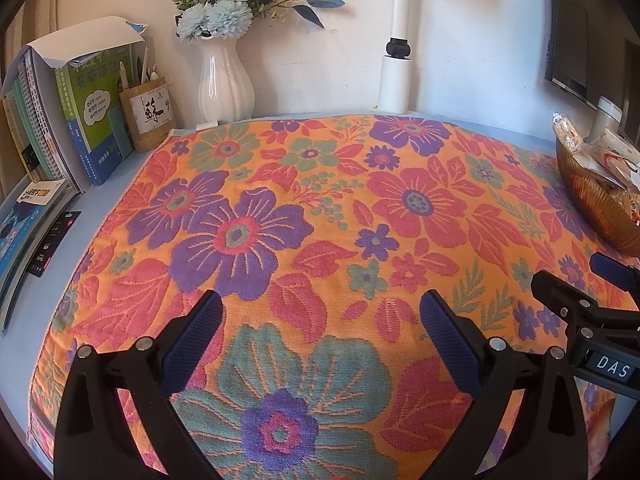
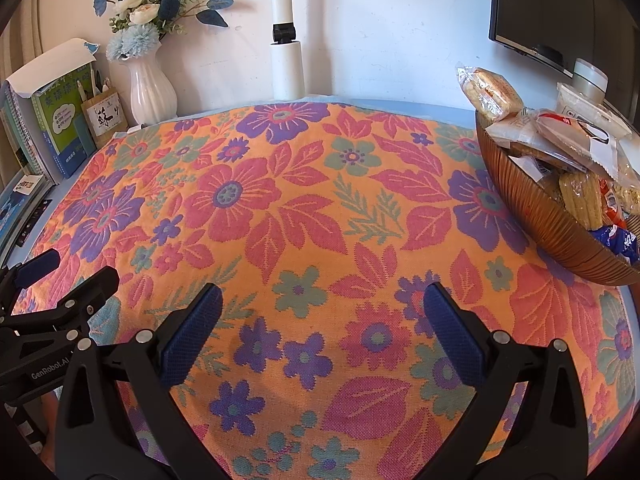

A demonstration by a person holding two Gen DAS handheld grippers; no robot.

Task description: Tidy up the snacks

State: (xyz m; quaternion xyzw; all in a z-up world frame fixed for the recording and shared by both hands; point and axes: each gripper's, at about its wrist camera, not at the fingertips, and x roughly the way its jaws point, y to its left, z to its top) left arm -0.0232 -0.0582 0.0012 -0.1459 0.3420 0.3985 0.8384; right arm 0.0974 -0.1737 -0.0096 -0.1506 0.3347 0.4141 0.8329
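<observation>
Nearby, left gripper [image 1: 320,332] hovered over floral cloth [image 1: 320,200], jaws spread wide, nothing between pads. Right gripper [image 2: 322,324] likewise above cloth, jaws spread, empty; also seen at 3 o'clock in left view. Farther, at 2 o'clock in right view, amber ribbed bowl [image 2: 532,208] sat on cloth, piled with wrapped snacks [image 2: 552,136]. Far off at 10 to 11 o'clock: books [image 2: 56,132], pen holder [image 2: 105,117], white vase [image 2: 152,90] with blue flowers. White post [image 2: 286,64] at 12, against wall.
</observation>
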